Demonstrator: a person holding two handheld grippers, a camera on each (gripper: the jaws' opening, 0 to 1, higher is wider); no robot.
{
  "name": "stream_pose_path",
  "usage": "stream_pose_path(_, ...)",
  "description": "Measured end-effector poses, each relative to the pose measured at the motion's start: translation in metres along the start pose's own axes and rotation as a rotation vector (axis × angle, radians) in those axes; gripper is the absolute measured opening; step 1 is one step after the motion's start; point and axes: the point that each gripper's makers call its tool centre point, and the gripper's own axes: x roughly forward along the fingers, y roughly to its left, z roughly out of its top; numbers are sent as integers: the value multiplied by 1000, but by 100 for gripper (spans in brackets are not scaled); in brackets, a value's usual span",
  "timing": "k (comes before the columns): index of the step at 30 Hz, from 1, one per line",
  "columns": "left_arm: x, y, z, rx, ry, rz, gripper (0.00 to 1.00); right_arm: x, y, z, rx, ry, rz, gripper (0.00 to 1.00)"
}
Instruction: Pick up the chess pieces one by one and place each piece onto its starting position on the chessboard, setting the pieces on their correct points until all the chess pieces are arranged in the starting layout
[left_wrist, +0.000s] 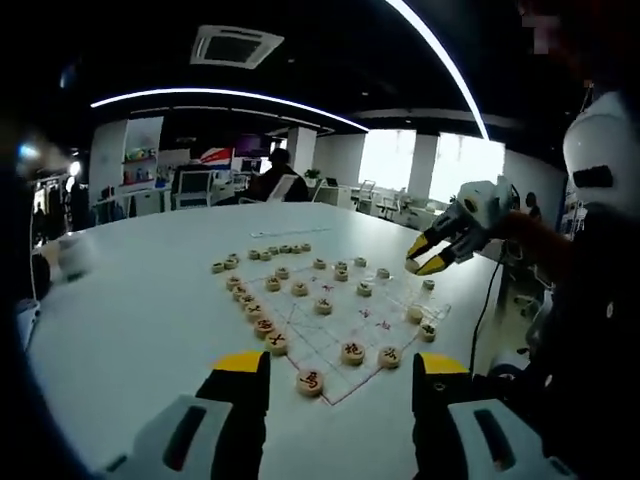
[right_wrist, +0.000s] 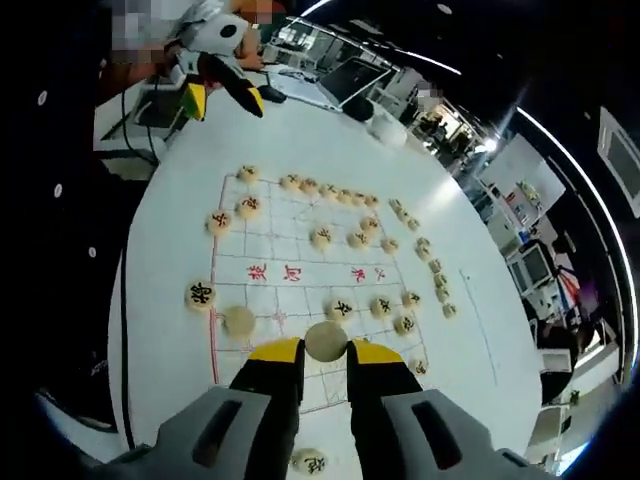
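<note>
Right gripper view: right gripper (right_wrist: 325, 347) clenched on pale round chess piece (right_wrist: 325, 340) at 6 o'clock above chessboard (right_wrist: 300, 270) | left gripper (left_wrist: 340, 375) jaws parted, nothing between | white table (left_wrist: 130, 310) bare toward 9 o'clock

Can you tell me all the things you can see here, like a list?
chess pieces: many, too many to count surely, pale wooden discs with red or dark characters, on the chessboard and in a row beside it
held piece: one, pale wood, between the right gripper's yellow tips
chessboard: one, white with red lines and red characters, flat on the table
table: one, white, under the chessboard
white cup-like thing: one, at the table's edge, too blurred to name
office desks and screens: several, dark, beyond the table
ceiling light strips: two, white, overhead
left gripper: one, black with yellow tips, open, above the table
right gripper: one, black with yellow tips, shut on a piece
</note>
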Motion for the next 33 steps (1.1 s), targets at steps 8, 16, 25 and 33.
stream_pose_path(8,20,-7,31,-149,-92,-90,58,-9,-19,19,-252,-63,-191,18)
stream_pose_path(16,55,-31,54,-140,-102,-172,54,-16,-21,33,-458,-116,-308,18)
stream_pose_path(25,97,-76,76,-106,-114,-254,42,-30,-11,68,-563,-257,-373,18)
stream_pose_path(33,119,-95,83,-125,-115,-288,34,-30,-2,80,-636,-303,-384,18)
